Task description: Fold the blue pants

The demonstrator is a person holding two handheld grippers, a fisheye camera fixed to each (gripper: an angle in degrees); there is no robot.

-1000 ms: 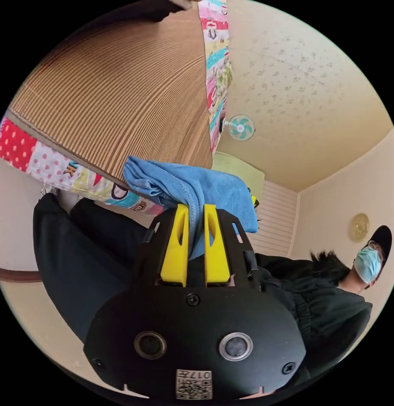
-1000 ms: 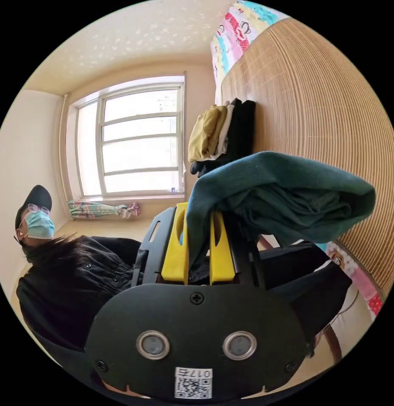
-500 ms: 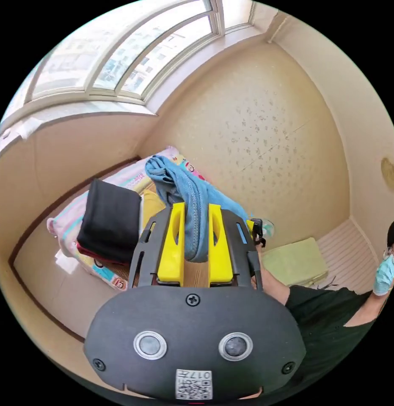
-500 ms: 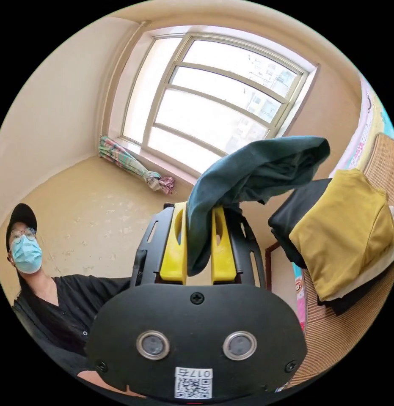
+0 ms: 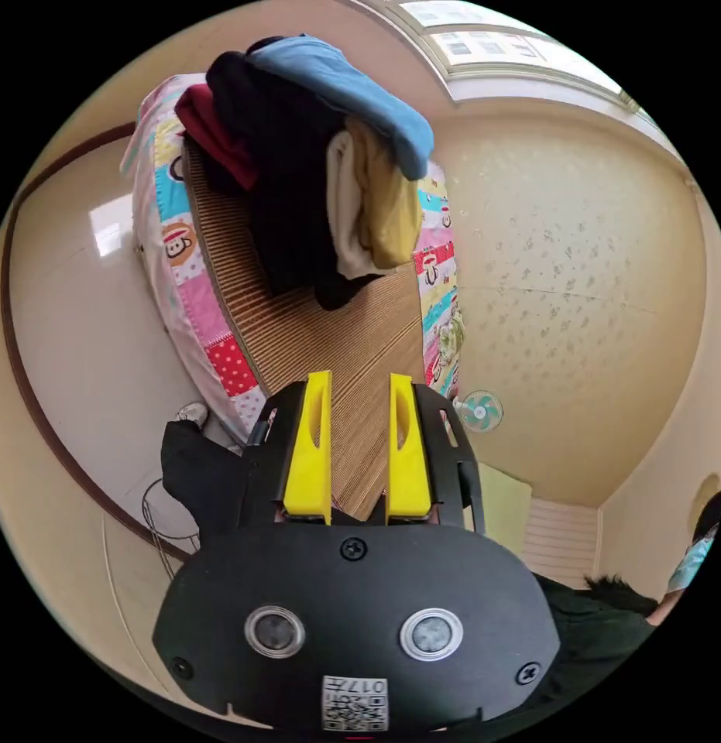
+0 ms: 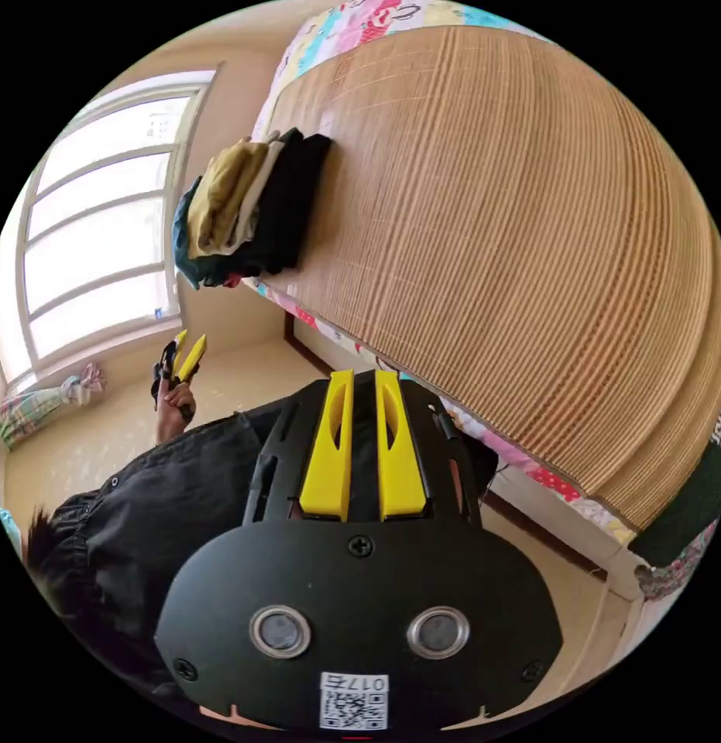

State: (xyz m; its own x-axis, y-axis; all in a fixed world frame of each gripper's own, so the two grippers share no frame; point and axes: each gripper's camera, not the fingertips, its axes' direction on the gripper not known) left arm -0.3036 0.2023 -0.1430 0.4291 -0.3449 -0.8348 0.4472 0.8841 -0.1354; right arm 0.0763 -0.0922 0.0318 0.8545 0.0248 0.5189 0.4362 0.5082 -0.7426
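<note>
Blue pants (image 5: 352,85) folded on top of the clothes stack (image 5: 298,178), both grippers empty.

In the left gripper view we see the left gripper (image 5: 360,387) with its yellow jaws parted by a clear gap and nothing between them, held well short of the stack on the bamboo mat (image 5: 337,340). The pants lie over the yellow, white, black and red garments, whose lower layers we can barely separate. In the right gripper view the right gripper (image 6: 364,383) shows a narrower slit between its jaws, also holding nothing. There the stack (image 6: 244,209) is seen edge-on, and the pants (image 6: 182,251) show as a dark teal strip at its window side. The left gripper (image 6: 187,348) appears small there, in the person's hand (image 6: 174,402), its jaws apart. The person's dark sleeve (image 6: 166,503) hides the floor below.
</note>
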